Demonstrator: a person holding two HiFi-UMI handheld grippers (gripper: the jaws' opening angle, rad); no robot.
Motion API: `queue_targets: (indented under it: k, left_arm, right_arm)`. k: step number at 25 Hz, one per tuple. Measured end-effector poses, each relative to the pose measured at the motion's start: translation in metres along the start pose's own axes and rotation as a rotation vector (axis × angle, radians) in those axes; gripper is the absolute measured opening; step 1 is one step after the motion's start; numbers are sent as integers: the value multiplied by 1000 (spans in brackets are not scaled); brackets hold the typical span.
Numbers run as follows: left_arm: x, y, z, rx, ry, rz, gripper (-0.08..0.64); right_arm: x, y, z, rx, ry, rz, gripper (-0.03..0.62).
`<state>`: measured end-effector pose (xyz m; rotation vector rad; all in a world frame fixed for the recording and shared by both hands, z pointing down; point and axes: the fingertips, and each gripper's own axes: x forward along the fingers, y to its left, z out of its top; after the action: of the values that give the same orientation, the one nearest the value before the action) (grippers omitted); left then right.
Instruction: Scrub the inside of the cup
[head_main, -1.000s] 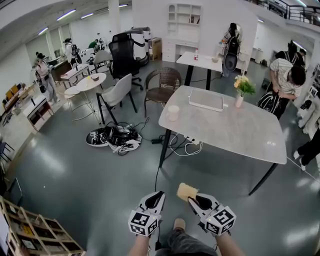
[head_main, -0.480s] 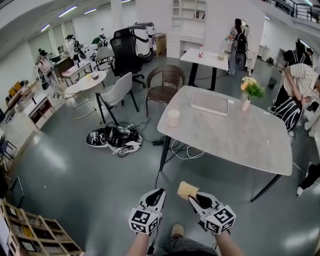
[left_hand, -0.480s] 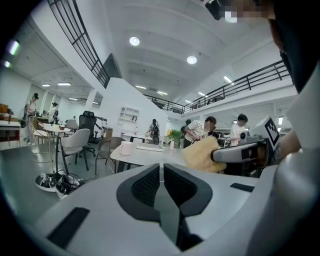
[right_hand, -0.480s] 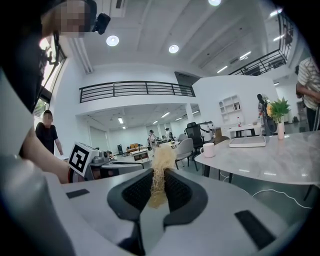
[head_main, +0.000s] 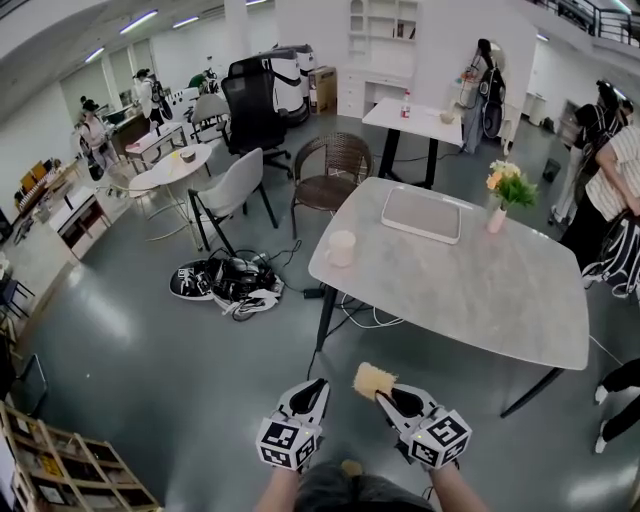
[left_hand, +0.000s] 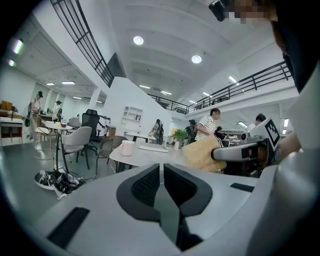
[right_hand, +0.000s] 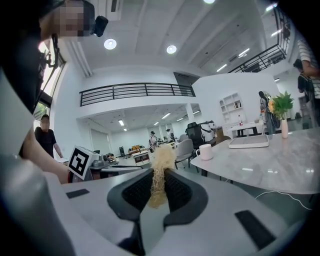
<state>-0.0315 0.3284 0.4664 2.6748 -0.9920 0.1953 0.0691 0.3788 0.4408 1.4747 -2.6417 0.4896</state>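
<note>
Low in the head view, over a glossy grey floor, a person holds two hand-held grippers side by side, well short of the furniture ahead. The left hand-held gripper (head_main: 314, 390) has its jaws drawn almost together, leaving only a thin slit with nothing between the pads. The right hand-held gripper (head_main: 386, 397) is clamped on a yellow, fibrous scrubbing pad (head_main: 374, 381), which sticks out past the jaw tips and is squeezed thin where the pads press on it. Ahead and to the right stands a pale grey marbled worktop (head_main: 470, 290) on dark legs. The cup (head_main: 342, 248), a white mug with a handle, stands upright near the worktop's left corner, well apart from both grippers. Its inside cannot be seen from any view. Farther back on the worktop lies a flat grey tray (head_main: 421, 213) with nothing visible on it. Just to its right a small pink vase (head_main: 497, 220) holds a bunch of yellow flowers and green leaves (head_main: 510, 185). A wicker chair (head_main: 333, 172) stands behind the worktop, and a tangle of dark gear and cables (head_main: 228, 281) lies on the floor to its left. A wooden rack (head_main: 60, 465) fills the lower left corner, and its contents are too small to make out.
</note>
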Motion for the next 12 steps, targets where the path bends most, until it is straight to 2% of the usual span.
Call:
queue_targets:
  k: [12]
  left_arm:
    - [35,23,-2,-11,23,11,38]
  right_arm:
    - [28,-34,1,33,8,9,60]
